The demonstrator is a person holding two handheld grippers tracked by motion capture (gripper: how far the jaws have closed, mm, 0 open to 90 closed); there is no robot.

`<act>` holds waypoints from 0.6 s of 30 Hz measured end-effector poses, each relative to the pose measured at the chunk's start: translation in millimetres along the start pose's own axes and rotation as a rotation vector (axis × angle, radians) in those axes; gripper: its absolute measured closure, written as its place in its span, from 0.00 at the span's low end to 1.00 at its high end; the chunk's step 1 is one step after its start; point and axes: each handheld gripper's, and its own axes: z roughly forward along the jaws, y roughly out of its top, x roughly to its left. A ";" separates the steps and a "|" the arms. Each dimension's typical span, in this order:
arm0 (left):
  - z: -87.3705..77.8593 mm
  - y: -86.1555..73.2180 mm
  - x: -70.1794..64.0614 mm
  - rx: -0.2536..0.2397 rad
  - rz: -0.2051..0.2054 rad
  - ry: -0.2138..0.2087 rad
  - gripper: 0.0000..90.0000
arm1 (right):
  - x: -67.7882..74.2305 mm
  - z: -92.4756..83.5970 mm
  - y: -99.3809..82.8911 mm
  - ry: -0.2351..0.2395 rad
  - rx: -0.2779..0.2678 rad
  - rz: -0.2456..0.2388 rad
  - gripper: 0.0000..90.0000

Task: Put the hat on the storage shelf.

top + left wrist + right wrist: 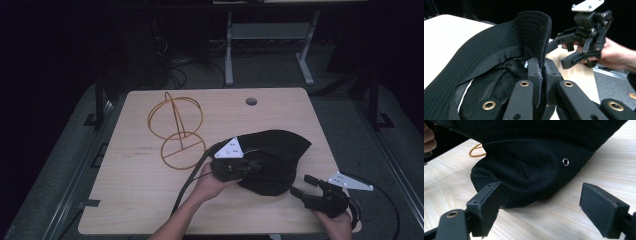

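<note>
Black bucket hat (280,155) lay on the wooden table (135,200); my left gripper (539,75) pinched its brim, my right gripper (302,186) was spread wide beside it.

A hat (277,160) lies on the table (130,185), right of centre. A wire stand (176,127) sits to its left and farther back. The left gripper (248,167) is at the hat's near-left brim; the right gripper (304,185) lies just beside its near-right edge.
</note>
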 end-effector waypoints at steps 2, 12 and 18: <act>-0.9 0.2 0.1 -0.002 0.001 -0.002 0.95 | 0.9 2.6 0.6 0.008 -0.008 0.028 0.22; -1.1 0.1 -1.9 0.006 0.010 -0.009 0.95 | 2.3 19.3 4.3 0.014 0.059 0.141 0.33; -0.7 0.3 -2.4 0.005 0.007 -0.011 0.95 | 0.3 29.2 4.9 0.028 0.101 0.200 0.60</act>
